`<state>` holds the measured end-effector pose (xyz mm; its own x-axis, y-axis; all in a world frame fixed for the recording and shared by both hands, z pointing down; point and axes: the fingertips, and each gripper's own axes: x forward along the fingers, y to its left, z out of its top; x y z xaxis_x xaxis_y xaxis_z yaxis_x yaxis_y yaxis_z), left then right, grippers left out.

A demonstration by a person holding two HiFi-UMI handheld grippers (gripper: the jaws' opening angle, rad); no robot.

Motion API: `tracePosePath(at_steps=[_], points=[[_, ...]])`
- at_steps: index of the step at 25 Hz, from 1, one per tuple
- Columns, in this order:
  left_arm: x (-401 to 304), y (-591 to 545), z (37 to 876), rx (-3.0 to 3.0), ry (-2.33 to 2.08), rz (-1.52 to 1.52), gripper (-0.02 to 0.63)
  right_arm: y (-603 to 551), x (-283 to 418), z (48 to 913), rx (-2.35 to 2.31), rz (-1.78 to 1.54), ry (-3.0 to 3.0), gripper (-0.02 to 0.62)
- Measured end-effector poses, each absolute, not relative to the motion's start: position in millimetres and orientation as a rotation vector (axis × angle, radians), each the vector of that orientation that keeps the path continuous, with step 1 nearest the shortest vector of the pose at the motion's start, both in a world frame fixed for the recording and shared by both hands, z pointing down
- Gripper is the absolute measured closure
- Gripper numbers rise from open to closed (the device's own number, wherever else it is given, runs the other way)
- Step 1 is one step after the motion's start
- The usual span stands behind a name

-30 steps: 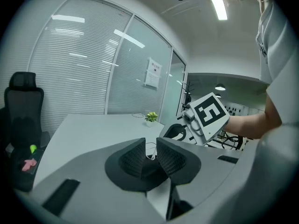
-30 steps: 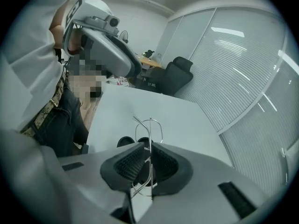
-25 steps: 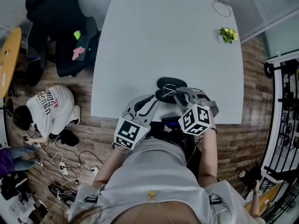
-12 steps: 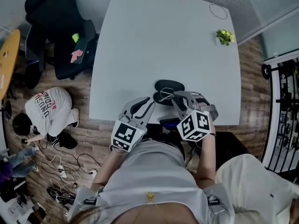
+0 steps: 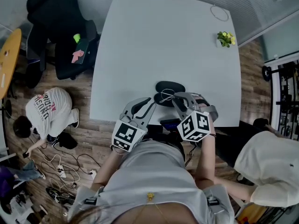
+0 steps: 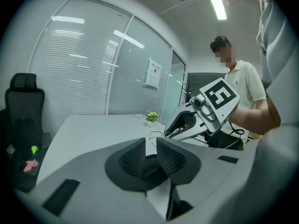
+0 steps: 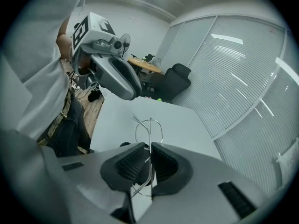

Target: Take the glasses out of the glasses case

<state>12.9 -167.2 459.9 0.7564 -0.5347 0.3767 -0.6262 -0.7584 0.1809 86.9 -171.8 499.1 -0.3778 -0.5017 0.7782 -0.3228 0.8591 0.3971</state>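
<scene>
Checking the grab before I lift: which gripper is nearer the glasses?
Right. The right gripper has its jaws closed on the wire frame of the glasses. The left gripper sits to their left, apart from them, with its tip near the glasses case.

Head view overhead, gripper views low across shared table

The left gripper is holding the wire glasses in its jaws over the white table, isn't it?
Not quite. It is the right gripper whose jaws are shut on the wire glasses over the white table. The right gripper view shows this. The left gripper has nothing between its jaws.
</scene>
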Motion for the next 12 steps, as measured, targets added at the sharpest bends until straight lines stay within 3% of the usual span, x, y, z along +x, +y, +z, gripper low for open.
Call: tracePosePath(at_steps=[12], points=[[17.2, -168.7, 457.2, 2.672, -0.87, 0.451, 0.52, -170.7, 87.1, 504.5, 0.595, -0.207, -1.994, 0.543]])
